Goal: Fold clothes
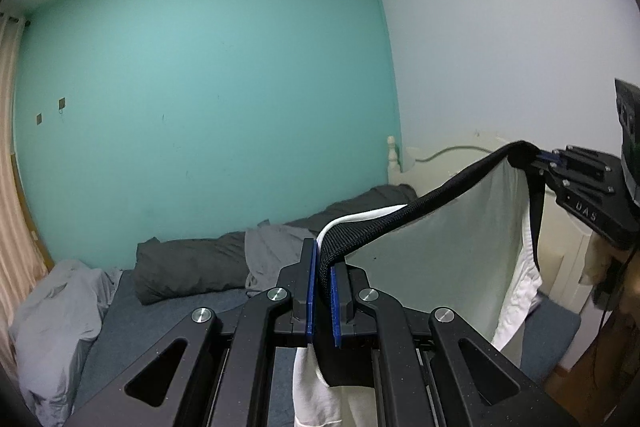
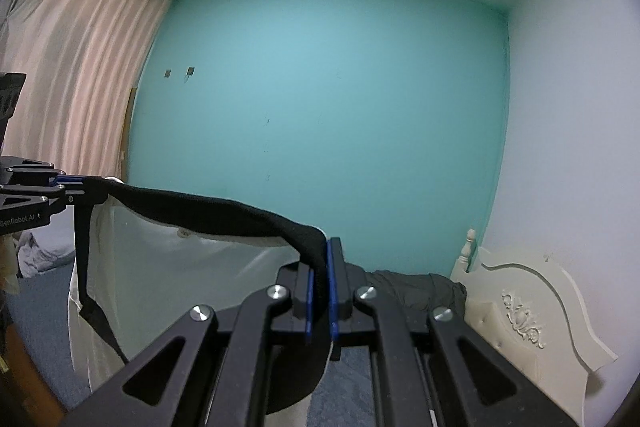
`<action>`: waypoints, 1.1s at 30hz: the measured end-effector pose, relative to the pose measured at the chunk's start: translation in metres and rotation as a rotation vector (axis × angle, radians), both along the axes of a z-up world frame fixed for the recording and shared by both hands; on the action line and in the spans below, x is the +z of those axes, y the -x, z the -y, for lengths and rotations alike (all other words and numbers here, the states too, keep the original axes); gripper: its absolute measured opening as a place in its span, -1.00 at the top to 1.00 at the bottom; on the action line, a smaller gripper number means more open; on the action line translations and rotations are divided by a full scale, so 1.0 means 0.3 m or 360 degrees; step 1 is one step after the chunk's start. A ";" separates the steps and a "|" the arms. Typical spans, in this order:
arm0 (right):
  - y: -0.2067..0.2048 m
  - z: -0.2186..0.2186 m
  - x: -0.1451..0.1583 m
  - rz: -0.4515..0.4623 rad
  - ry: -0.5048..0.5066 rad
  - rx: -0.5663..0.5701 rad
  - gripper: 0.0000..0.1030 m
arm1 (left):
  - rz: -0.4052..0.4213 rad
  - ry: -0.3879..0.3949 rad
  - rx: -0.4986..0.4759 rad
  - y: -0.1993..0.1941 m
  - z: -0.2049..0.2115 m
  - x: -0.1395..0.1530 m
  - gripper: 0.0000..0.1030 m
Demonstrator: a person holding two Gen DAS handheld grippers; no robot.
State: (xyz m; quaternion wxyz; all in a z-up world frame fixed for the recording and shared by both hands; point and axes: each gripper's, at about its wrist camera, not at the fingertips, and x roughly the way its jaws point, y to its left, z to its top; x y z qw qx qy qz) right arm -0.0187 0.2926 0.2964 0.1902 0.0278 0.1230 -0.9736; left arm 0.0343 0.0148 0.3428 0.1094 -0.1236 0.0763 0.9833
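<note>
Ahead of both grippers the air stands open up to the teal wall (image 2: 320, 107). Between the left gripper (image 1: 324, 291) and the right gripper (image 2: 319, 291) the garment's black waistband (image 1: 420, 207) stretches across, with white cloth (image 1: 440, 259) hanging below it and blocking the way beneath. Lower down, the bed (image 1: 192, 311) carries a dark pillow (image 1: 188, 267) and rumpled grey bedding (image 1: 56, 311). A cream headboard (image 2: 532, 303) closes the right side, and a pink curtain (image 2: 84, 67) the left.
</note>
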 end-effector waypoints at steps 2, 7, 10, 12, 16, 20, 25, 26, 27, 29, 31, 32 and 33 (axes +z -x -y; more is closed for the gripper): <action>0.012 0.001 -0.012 0.0017 -0.0013 -0.0004 0.91 | 0.0030 0.0000 0.0004 0.025 -0.001 -0.028 0.88; 0.100 0.031 -0.068 0.0108 -0.0044 -0.0021 0.91 | 0.0115 0.0013 0.0026 0.124 -0.002 -0.117 0.88; 0.170 0.054 -0.118 0.0171 -0.0061 -0.0025 0.90 | 0.0184 0.0012 0.0046 0.219 0.011 -0.187 0.88; 0.222 0.070 -0.154 0.0214 -0.0064 -0.0024 0.90 | 0.0229 0.0015 0.0061 0.295 0.027 -0.234 0.88; 0.356 0.120 -0.249 0.0309 -0.0088 -0.0023 0.90 | 0.0325 -0.0001 0.0090 0.459 0.065 -0.335 0.88; 0.517 0.179 -0.371 0.0412 -0.0129 -0.0022 0.90 | 0.0436 -0.0019 0.0118 0.672 0.096 -0.478 0.88; 0.768 0.259 -0.563 0.0548 -0.0192 -0.0030 0.90 | 0.0582 -0.0032 0.0153 0.977 0.124 -0.697 0.88; 0.828 0.275 -0.610 0.0579 -0.0202 -0.0035 0.90 | 0.0613 -0.0040 0.0158 1.044 0.133 -0.748 0.88; 0.888 0.290 -0.657 0.0610 -0.0212 -0.0040 0.90 | 0.0633 -0.0047 0.0164 1.091 0.145 -0.788 0.88; 0.997 0.318 -0.742 0.0665 -0.0230 -0.0047 0.90 | 0.0695 -0.0056 0.0177 1.231 0.167 -0.894 0.88; 1.104 0.343 -0.832 0.0714 -0.0254 -0.0049 0.90 | 0.0753 -0.0056 0.0185 1.352 0.181 -0.997 0.88; 1.155 0.357 -0.880 0.0739 -0.0274 -0.0051 0.90 | 0.0778 -0.0054 0.0187 1.406 0.184 -1.047 0.88; 1.208 0.372 -0.932 0.0765 -0.0299 -0.0053 0.90 | 0.0804 -0.0052 0.0190 1.459 0.187 -1.097 0.88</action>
